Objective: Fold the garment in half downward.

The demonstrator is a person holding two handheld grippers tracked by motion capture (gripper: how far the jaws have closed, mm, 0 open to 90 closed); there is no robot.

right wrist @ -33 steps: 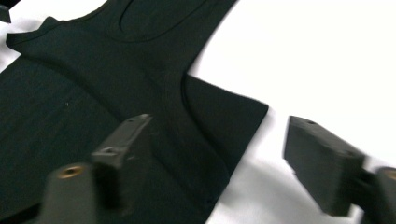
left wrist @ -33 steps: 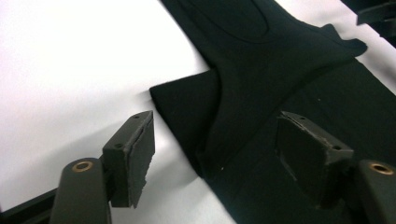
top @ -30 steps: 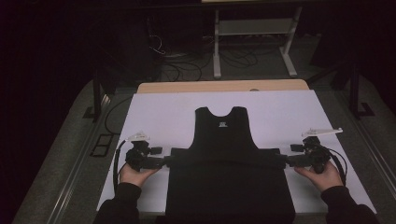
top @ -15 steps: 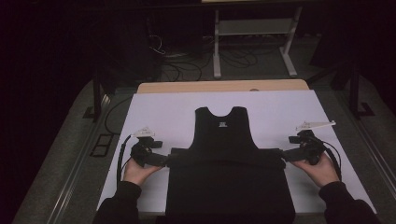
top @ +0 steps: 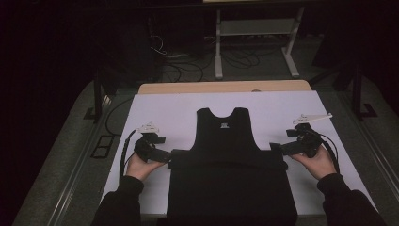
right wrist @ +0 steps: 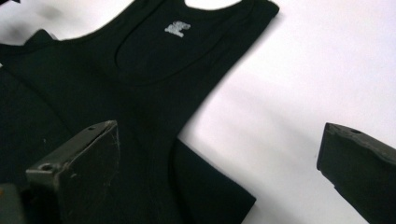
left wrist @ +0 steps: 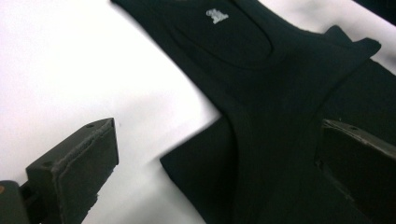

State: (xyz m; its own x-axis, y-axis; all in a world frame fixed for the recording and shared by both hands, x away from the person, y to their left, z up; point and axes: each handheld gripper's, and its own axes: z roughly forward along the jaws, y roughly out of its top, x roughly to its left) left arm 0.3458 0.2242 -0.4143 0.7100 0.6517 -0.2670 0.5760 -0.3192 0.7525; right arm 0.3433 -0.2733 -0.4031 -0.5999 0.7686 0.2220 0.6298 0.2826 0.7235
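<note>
A black sleeveless top (top: 226, 141) lies flat on a white-covered table (top: 179, 108), seen from a fixed camera above the person's side. Its neckline and straps point away from the person, and a small pale label (top: 225, 125) sits just below the neckline. The lower part of the garment is folded up over itself, forming a wide dark band whose top edge runs across the chest and whose corners stick out a little past the body on both sides. The person's two forearms, in dark sleeves, come in from the bottom edge. The left gripper (top: 162, 154) sits at the left corner of the fold, and the right gripper (top: 282, 149) sits at the right corner, each pointing inward at the cloth. Both pairs of jaws have just been opening and now stand wide apart, with the pads clear of the fabric. In the left gripper view, one jaw is over bare white table and the other over black cloth, with the folded corner (left wrist: 187, 161) lying between them, untouched. In the right gripper view, the picture is mirrored: one jaw over the garment, one over the table, the folded corner (right wrist: 224, 196) loose between them. A strip of bare wooden tabletop (top: 221, 87) shows beyond the white cover.
</note>
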